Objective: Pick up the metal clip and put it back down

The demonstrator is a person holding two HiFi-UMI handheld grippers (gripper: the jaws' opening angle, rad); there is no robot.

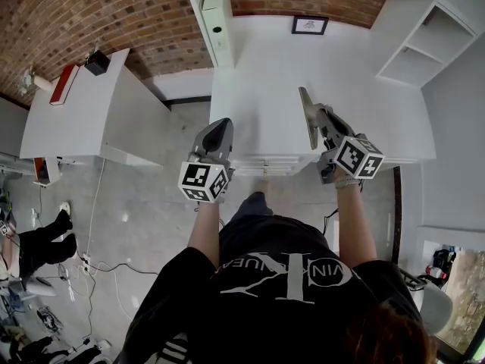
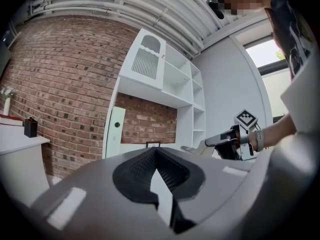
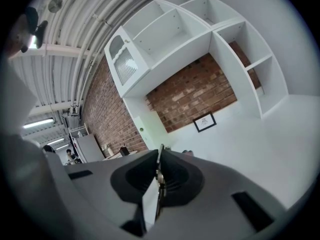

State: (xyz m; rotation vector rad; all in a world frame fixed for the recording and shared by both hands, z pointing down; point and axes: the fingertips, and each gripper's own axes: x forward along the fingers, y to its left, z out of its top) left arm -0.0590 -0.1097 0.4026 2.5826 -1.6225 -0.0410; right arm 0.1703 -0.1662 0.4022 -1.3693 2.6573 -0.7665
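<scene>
My right gripper [image 3: 160,151] is shut on the metal clip [image 3: 159,178], a thin silvery piece pinched between its dark pads, with an edge poking just past the tips. In the head view the right gripper [image 1: 304,95] is raised above the white table [image 1: 258,59] on the right, and the clip cannot be made out there. My left gripper [image 1: 220,123] hangs over the table's near left edge. Its jaws meet at the tips, and the left gripper [image 2: 155,150] has nothing between them. The right gripper [image 2: 227,139] also shows to the right in the left gripper view.
A small framed picture [image 1: 310,25] leans against the brick wall at the back of the table. White shelves [image 1: 424,36] stand at the right, and a tall pale board [image 1: 216,17] at the back. A second white table [image 1: 83,116] is to the left. Cables lie on the floor [image 1: 98,268].
</scene>
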